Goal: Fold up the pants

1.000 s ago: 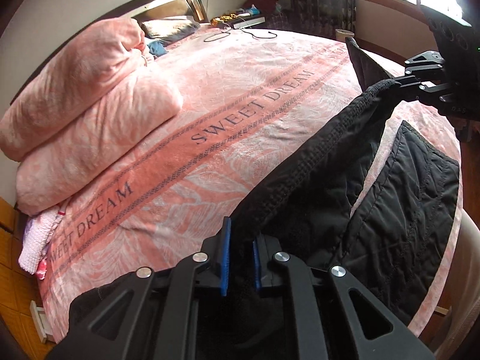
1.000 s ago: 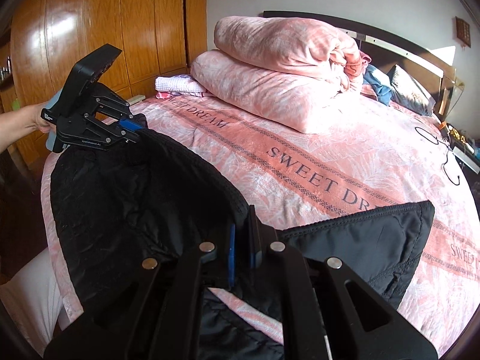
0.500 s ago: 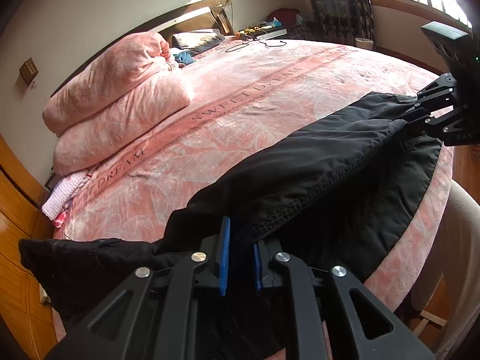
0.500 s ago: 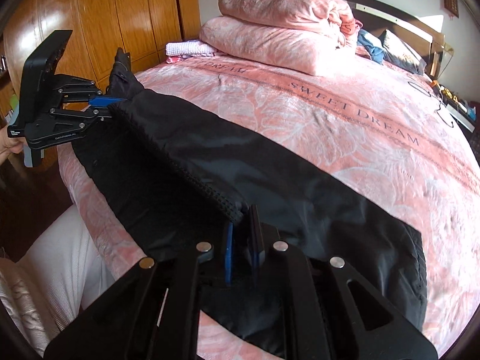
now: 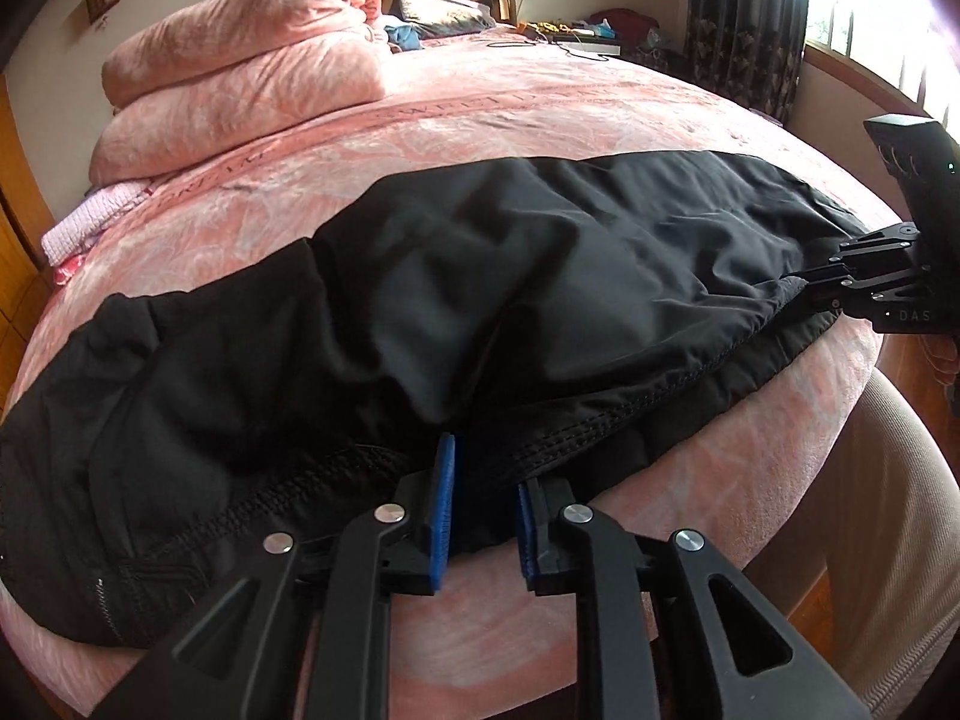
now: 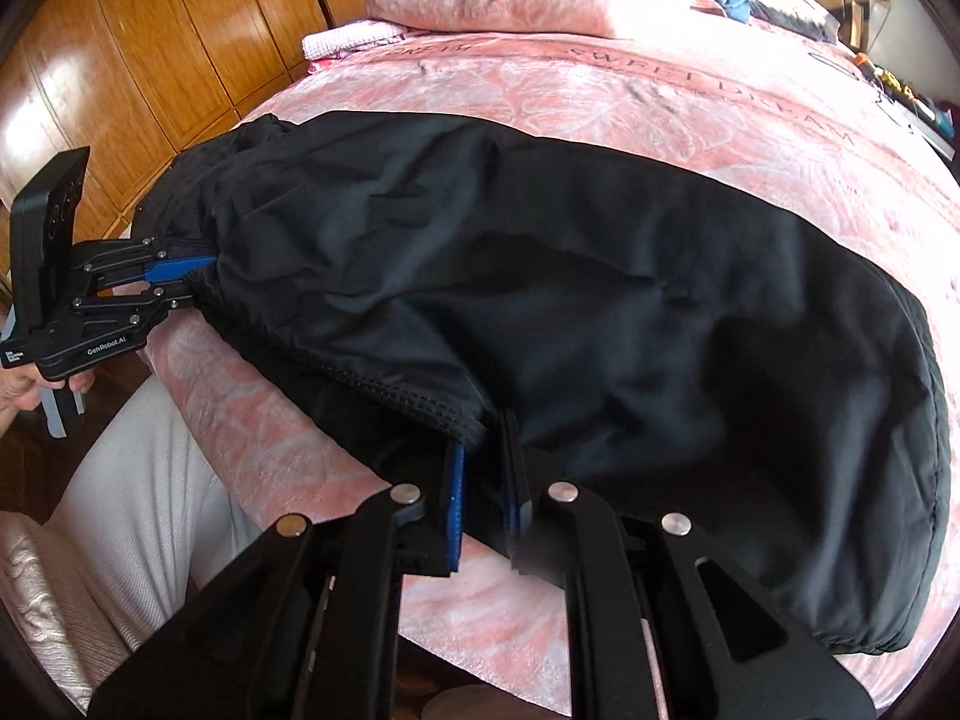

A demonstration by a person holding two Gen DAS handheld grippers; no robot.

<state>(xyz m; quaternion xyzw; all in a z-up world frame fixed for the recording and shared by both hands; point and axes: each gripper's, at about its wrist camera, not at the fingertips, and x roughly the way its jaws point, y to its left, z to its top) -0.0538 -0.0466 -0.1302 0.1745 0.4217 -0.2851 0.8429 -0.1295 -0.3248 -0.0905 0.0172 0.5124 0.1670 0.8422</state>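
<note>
The black pants (image 5: pixel 480 276) lie folded lengthwise along the near edge of the pink bed (image 5: pixel 540 114), upper layer over lower. At one end, my left gripper (image 5: pixel 483 456) points down at the hem. Its jaws are opening, and the fabric edge still sits loosely between the blue pads (image 5: pixel 444 498). At the other end, my right gripper (image 6: pixel 483 438) is shut on the pants (image 6: pixel 600 300) at their seamed edge. Each gripper also shows from the other side: the right gripper (image 5: pixel 804 288) and the left gripper (image 6: pixel 201 282).
Folded pink quilts (image 5: pixel 252 60) and a pillow are stacked at the headboard. A wooden wardrobe (image 6: pixel 150 30) stands beside the bed. A person's white-clad leg (image 6: pixel 138 480) is against the bed edge, and a hand (image 6: pixel 18 384) holds the left gripper.
Both grippers came down toward the bed edge, laying the lifted pants layer flat over the lower one. The gap between the left pads has widened slightly.
</note>
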